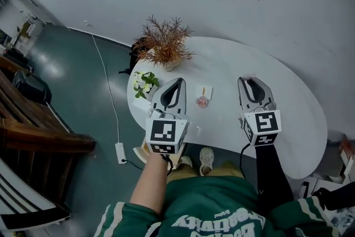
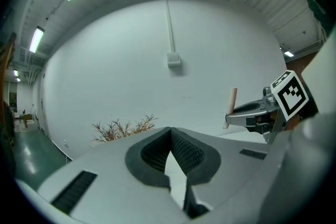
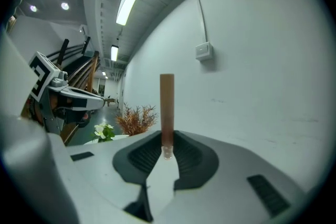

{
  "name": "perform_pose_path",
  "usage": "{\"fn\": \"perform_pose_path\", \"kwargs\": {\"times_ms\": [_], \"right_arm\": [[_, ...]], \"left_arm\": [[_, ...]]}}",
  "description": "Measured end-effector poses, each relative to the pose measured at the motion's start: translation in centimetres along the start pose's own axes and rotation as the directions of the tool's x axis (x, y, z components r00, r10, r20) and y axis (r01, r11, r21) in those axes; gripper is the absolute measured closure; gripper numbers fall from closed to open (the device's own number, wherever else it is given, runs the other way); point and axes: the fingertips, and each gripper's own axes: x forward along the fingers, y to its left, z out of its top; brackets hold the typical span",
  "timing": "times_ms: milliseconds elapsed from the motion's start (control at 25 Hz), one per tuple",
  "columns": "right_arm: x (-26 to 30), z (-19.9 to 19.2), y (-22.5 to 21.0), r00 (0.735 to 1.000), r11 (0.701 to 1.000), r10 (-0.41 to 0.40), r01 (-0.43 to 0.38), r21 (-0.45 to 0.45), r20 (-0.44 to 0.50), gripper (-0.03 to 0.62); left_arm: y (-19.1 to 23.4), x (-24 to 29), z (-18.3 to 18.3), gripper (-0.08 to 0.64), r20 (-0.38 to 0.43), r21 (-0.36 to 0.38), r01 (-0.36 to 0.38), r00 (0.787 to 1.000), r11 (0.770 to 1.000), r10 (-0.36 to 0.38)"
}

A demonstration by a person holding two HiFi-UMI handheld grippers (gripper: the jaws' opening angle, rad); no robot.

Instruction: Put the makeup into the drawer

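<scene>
The right gripper (image 3: 167, 138) pinches a slim brown makeup tube (image 3: 167, 105) by its base between its 2 jaws, upright above the white counter (image 1: 299, 119). The left gripper (image 2: 170, 136) has its jaws closed (nothing between them).

HEAD VIEW: high above and behind the fingers (image 1: 173, 94), steeply down onto table (image 1: 288, 114) | GRIPPER VIEWS: close behind own fingers, near-level toward wall (image 2: 131, 60) | SHARED: dried plant (image 1: 165, 44) beyond fingertips, in all three.

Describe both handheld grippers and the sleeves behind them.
Both the left gripper and right gripper are grey tapered shells with black ribbed pads, each carrying a white cube with black square markers. Left sleeve is green, white-striped; right sleeve is black.
</scene>
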Motion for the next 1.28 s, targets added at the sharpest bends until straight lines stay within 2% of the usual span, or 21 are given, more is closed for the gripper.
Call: {"fn": "perform_pose_path", "kwargs": {"times_ms": [200,360,480,760,1000,1280], "right_arm": [[1.6,1.1,4.5,0.996,0.995,0.092,-0.092,-0.023,0.007,0.522],[3.1,2.2,9.4,0.982,0.982,0.186,-0.186,-0.045,0.011,0.522],[3.7,2.5,13.4,0.973,0.971,0.232,-0.232,-0.052,0.009,0.522],[4.0,3.3,23.3,0.931,0.929,0.364,-0.362,-0.075,0.005,0.522],[3.1,4.0,30.6,0.894,0.892,0.448,-0.446,-0.078,0.012,0.522],[2.8,3.2,34.9,0.874,0.871,0.486,-0.485,-0.075,-0.007,0.522]], "left_arm": [[3.4,-3.3,-0.3,0.56,-0.009,-0.003,-0.08,0.997,0.997,0.079],[6.9,-7.0,-0.7,0.56,-0.022,-0.009,-0.164,0.986,0.986,0.164],[9.4,-9.9,-1.2,0.56,-0.025,-0.008,-0.201,0.979,0.98,0.201],[14.6,-17.2,-2.9,0.56,-0.049,-0.019,-0.305,0.951,0.952,0.304],[18.1,-23.3,-4.3,0.56,-0.068,-0.031,-0.379,0.924,0.925,0.377],[19.9,-26.6,-5.8,0.56,-0.072,-0.049,-0.418,0.907,0.907,0.415]]}}
